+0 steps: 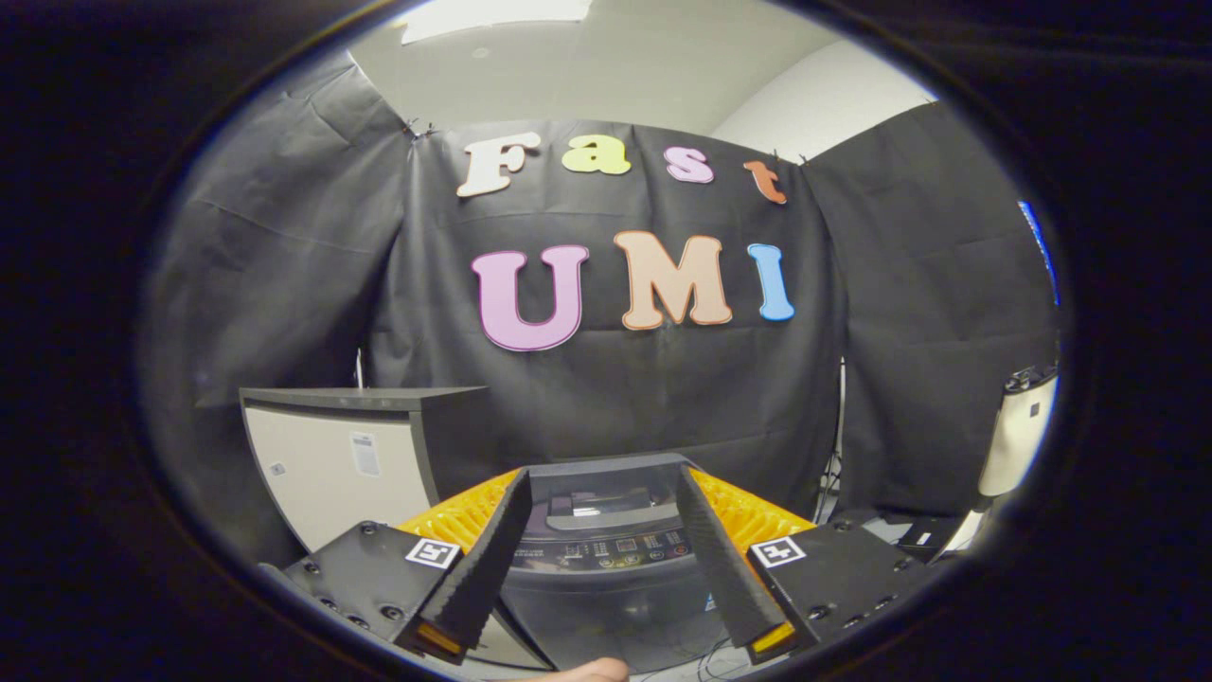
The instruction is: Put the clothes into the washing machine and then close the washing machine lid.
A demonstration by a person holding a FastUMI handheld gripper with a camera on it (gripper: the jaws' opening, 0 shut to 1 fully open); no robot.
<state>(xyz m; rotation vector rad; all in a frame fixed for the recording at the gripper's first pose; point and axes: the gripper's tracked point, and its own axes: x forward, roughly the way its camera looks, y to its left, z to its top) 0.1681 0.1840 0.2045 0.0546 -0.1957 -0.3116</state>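
Note:
A dark grey top-loading washing machine (606, 606) stands just ahead of me, below the booth's black wall. Its control panel (606, 549) runs along the near edge of its top. Behind the panel the tinted lid (598, 500) appears to lie flat on the top. My gripper (601, 478) is held above and in front of the machine. Its two fingers (488, 559) are spread wide and frame the lid and panel, with nothing held between them. A bit of a hand (587, 671) shows below the fingers.
A white cabinet with a dark top (350, 464) stands left of the machine, close beside it. To the right, a pale upright object (1018, 431) stands by the wall. Cables (705, 655) lie on the floor at the machine's foot.

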